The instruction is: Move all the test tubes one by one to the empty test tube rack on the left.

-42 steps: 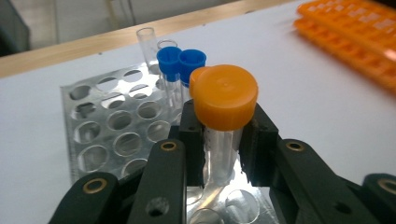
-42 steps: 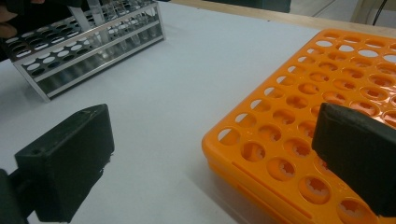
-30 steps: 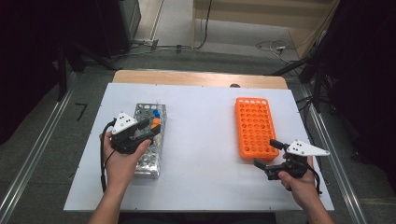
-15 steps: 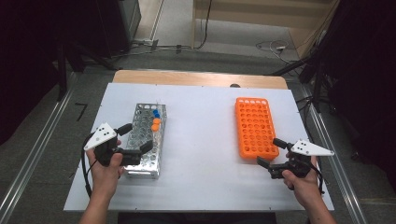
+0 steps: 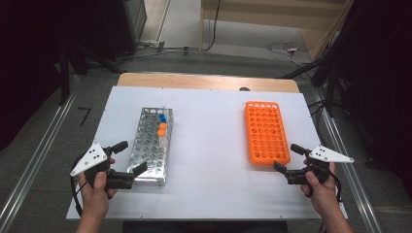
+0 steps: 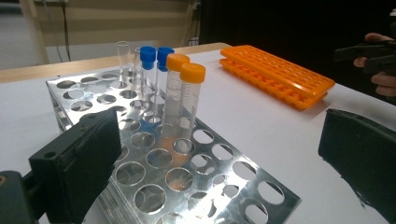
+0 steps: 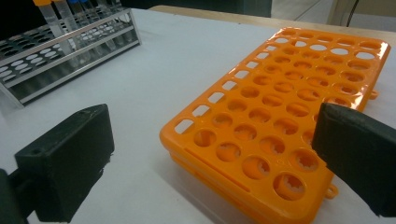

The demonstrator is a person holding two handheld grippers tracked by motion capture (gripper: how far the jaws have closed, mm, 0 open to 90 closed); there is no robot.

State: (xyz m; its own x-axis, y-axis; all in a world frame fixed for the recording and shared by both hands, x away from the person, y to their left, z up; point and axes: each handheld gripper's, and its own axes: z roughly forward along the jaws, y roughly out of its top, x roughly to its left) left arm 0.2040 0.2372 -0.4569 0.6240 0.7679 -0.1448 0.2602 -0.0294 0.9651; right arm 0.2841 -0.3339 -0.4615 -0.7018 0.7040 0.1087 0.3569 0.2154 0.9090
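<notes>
At the left edge of the white table (image 5: 214, 145), the left gripper (image 5: 130, 158) is hovering just beside the near corner of the metal rack (image 5: 151, 145). Its jaws have just been opening and are now standing wide apart with nothing between them. In the left gripper view the rack (image 6: 177, 177) is lying right in front of the jaws, carrying two orange-capped tubes (image 6: 187, 100) upright near its middle, two blue-capped tubes (image 6: 154, 70) behind them, and a clear uncapped tube (image 6: 123, 58) farther back. In the high view the tubes are sitting in the far right part of the rack. Well apart, on the right half of the table, the orange rack (image 5: 265, 132) is lying flat. The right gripper (image 5: 286, 158) is waiting just beside its near right corner, jaws spread wide and gripping nothing.
</notes>
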